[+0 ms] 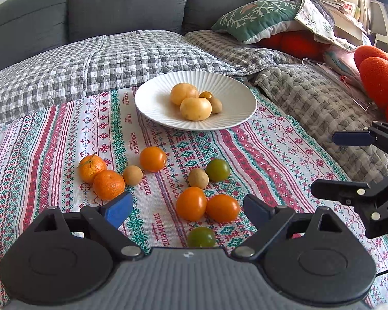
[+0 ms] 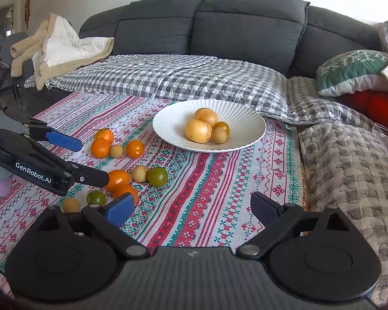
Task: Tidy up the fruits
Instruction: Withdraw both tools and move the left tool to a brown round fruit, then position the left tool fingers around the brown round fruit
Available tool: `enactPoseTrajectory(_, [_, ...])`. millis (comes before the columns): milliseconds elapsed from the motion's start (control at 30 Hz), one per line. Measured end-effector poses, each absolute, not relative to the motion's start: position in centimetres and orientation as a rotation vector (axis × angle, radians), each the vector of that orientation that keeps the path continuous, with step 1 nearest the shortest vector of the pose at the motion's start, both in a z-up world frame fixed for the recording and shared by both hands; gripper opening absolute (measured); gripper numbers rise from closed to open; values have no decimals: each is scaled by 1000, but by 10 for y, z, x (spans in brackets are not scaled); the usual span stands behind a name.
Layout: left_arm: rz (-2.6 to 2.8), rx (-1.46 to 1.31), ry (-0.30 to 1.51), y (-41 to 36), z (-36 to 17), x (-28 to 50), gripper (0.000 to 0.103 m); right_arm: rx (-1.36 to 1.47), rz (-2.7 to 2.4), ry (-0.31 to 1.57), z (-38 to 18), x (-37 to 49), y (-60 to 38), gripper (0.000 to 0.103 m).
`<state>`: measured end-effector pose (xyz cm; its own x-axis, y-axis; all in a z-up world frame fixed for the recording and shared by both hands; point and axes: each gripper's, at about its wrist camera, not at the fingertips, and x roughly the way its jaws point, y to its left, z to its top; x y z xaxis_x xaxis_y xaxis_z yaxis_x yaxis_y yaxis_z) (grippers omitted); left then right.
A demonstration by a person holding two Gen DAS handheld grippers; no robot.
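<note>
- We see the loose fruit scattered on the striped embroidered tablecloth [image 1: 258,139]: two dimpled orange mandarins [image 1: 101,177], three glossy orange tomatoes [image 1: 191,203], two green tomatoes [image 1: 217,170] and small tan round fruits [image 1: 198,178].
- Some fruit is already sorted: two large pale-yellow round fruits [image 1: 195,108], a small orange one and a small tan one sit touching in the white ribbed ceramic plate [image 1: 152,103] at the far edge of the cloth.
- We judge the tomatoes light, smooth and slippery, with thin skins that bruise under a hard squeeze; we would take one across its widest middle, pads on opposite sides, gently.
- The mandarins look softer and grippier, so more forgiving. The small tan fruits seem firm but would roll easily.
- Several pieces touch one another, so a finger sliding in could nudge a neighbour away.
- Our left gripper [image 1: 186,210] hangs over the near cluster, jaws spread wide and empty, the pair of orange tomatoes between and just beyond its blue pads.
- Our right gripper [image 2: 192,208] is likewise wide apart, holding nothing, over bare cloth.
- Beyond lie a checked quilt [image 2: 168,77] and a grey sofa [image 2: 245,25].
</note>
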<state>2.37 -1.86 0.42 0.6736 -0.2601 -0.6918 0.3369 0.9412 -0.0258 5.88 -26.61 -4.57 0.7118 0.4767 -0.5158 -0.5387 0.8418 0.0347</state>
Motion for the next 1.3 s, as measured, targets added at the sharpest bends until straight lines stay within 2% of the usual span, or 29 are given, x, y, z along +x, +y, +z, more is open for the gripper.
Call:
enactPoseTrajectory(233, [-352,145,758,-29,-9,-4,83,-87,648,594,-50,50,-264,100])
enactPoseTrajectory(400, [-361,173,772,-25,-24,-14,68,-108,679,615,-73,43,-258,99])
enactPoseTrajectory(567, [-353,179,771,-22,-34,-19,48,-115,655,626,-91,47,-241,99])
enactPoseTrajectory(633, [-340,188,764,-22,-36,-19,44,-123,646,617,-96,48,-234,99])
enactPoseTrajectory(833, [-314,159,784,-14,-40,-17,25,-216,617,592,-110,42,-230,103])
enactPoseTrajectory(1300, [-329,174,768,-15,-42,-19,23,-176,631,617,-111,46,-234,103])
